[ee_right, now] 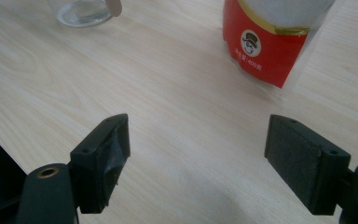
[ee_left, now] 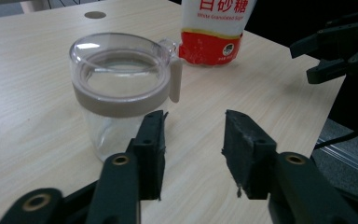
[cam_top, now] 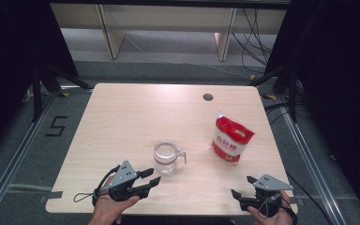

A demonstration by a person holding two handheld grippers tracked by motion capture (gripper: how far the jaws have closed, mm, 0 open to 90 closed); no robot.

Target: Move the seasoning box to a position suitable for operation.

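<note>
The clear plastic cup with a grey band (cam_top: 166, 157) stands upright near the bench's (cam_top: 122, 117) front edge, just ahead of the left tongs (cam_top: 153, 177), partly open and empty; the right tongs (cam_top: 243, 186) gape, empty, farther off.

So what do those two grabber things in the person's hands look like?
The left gripper and the right gripper are both black, each with two chunky jaws. The flat pads look rough and a bit worn. Brass-coloured rivets sit at the joints. Each gripper wears a grey three-cornered plate on top, and a thin black cable loops from the left one.
</note>
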